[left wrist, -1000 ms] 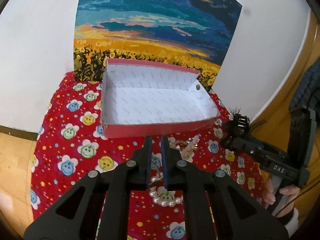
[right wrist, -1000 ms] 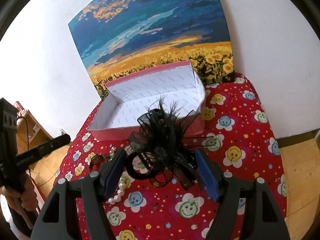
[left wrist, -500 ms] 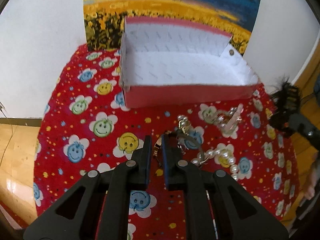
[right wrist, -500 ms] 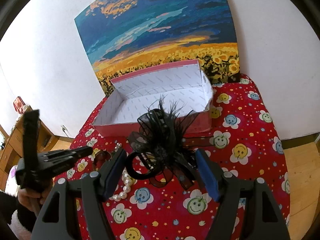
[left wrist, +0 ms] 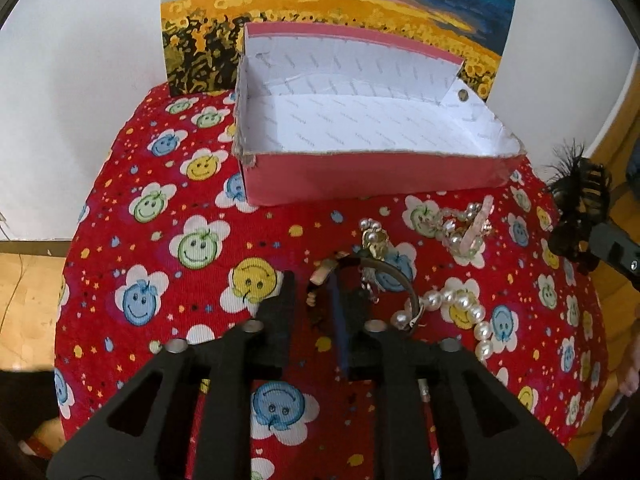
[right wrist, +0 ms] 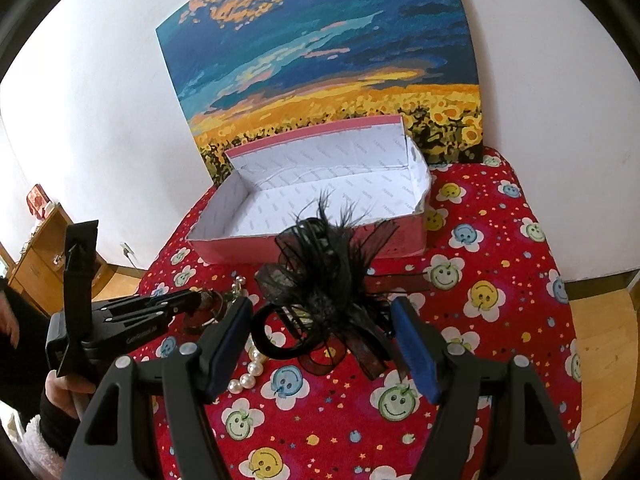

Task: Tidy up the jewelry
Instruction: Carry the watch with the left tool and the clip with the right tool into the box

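A pink box with a white lining stands open at the back of the table; it also shows in the right wrist view. My left gripper is slightly open over the near end of a dark bangle. A pearl strand and a pearl and pink hair clip lie to its right. My right gripper holds a black feather hair piece between wide-set fingers, in front of the box. It also shows in the left wrist view.
The table wears a red cloth with smiley flowers. A sunflower painting leans on the white wall behind the box. A wooden cabinet stands at the far left. Wooden floor lies beyond the table's edges.
My left gripper moved left from the pearl strand to the bangle and its fingers have opened a little. My right gripper has kept the feather hair piece almost still.
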`<state>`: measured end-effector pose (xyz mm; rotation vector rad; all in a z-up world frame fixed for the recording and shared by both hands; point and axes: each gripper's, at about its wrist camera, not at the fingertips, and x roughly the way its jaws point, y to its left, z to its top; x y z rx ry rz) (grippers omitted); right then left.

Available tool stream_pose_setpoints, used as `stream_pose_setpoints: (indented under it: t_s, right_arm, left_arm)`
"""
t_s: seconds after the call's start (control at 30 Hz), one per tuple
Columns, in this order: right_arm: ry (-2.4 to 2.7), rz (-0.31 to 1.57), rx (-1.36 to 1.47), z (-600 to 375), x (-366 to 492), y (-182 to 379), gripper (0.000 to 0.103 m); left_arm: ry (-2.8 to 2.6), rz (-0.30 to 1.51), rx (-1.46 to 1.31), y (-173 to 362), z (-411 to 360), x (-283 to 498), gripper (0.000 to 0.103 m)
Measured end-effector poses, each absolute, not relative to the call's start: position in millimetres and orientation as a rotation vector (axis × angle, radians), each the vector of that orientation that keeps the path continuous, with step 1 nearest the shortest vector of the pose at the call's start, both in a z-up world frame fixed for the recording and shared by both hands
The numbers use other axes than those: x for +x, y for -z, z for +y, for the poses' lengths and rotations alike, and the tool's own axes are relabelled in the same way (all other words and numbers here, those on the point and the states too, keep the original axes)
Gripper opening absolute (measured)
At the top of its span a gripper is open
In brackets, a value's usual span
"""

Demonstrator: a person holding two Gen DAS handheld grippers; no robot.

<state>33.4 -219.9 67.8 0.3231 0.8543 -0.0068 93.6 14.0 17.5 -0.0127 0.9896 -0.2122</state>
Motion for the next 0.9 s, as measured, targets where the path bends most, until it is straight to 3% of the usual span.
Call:
stream_pose_setpoints:
  t_s: [0.07,0.1,0.37,0.73,0.9]
  right_arm:
    - [0.006,0.858,0.323,-219,34,-66,0.073]
    - [0.005,0.859,0.323,-219,34,-66,0.073]
    - [0.004,0.869,0.320,-216,34,-62,0.073]
    - [0.001,0.886,0.307,-213,35,-58,0.073]
    - [-0.002,0.883,0.301,-210,36,-59,0.073]
  left_arm:
    - [0.200,0.976,-0.012,-17,15,90,0.050]
    - [0.195,0.964,-0.012,-18,15,89,0.070]
    - [0.203,0.865,0.040,-28,9,83,0.071]
    - [0.257,0.931,-0.019,-7,8,97,0.015]
    - [0.290,0.950,-0.059,-5,14,100,0.009]
